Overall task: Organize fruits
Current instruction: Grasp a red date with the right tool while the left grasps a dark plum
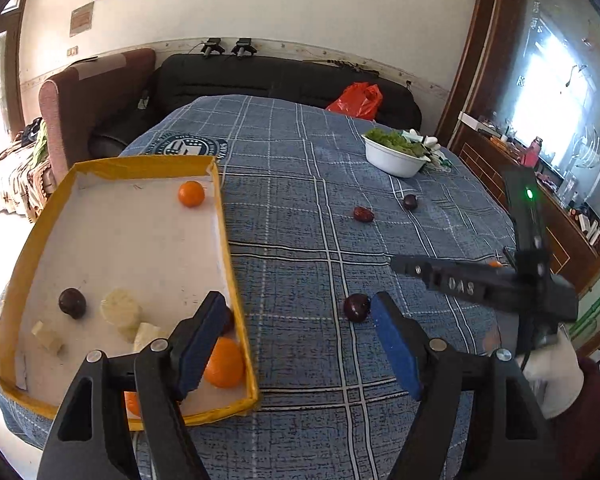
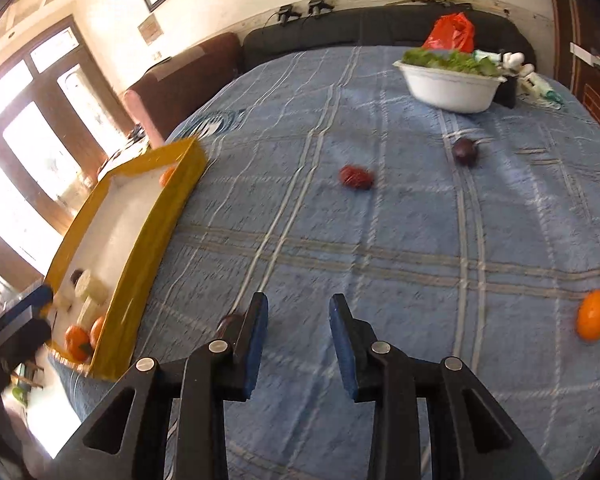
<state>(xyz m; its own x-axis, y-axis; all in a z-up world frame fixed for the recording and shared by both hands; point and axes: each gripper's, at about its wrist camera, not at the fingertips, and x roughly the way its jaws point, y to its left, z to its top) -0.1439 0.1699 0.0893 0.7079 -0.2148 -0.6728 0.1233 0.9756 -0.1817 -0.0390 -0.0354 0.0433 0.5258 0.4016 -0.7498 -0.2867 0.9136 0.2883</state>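
hovering with jaws apart and empty, left gripper point(image 1: 300, 344) straddles the tray point(image 1: 236, 312) wall, right gripper point(image 2: 298, 344) over the tablecloth point(image 2: 380, 240).

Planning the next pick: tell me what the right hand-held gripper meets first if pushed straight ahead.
Mostly bare blue checked cloth; the right hand-held gripper is open, and the reddish fruit lies farther along that line, though depth is unclear.

"DAS" embossed on right gripper point(image 1: 452, 284); tablecloth emblem point(image 1: 190, 148) txt unreadable.

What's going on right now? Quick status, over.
Left gripper and right gripper open, empty. Oranges, dark plums in yellow cardboard tray; nearest dark plum loose on blue plaid cloth. Nothing blocking.
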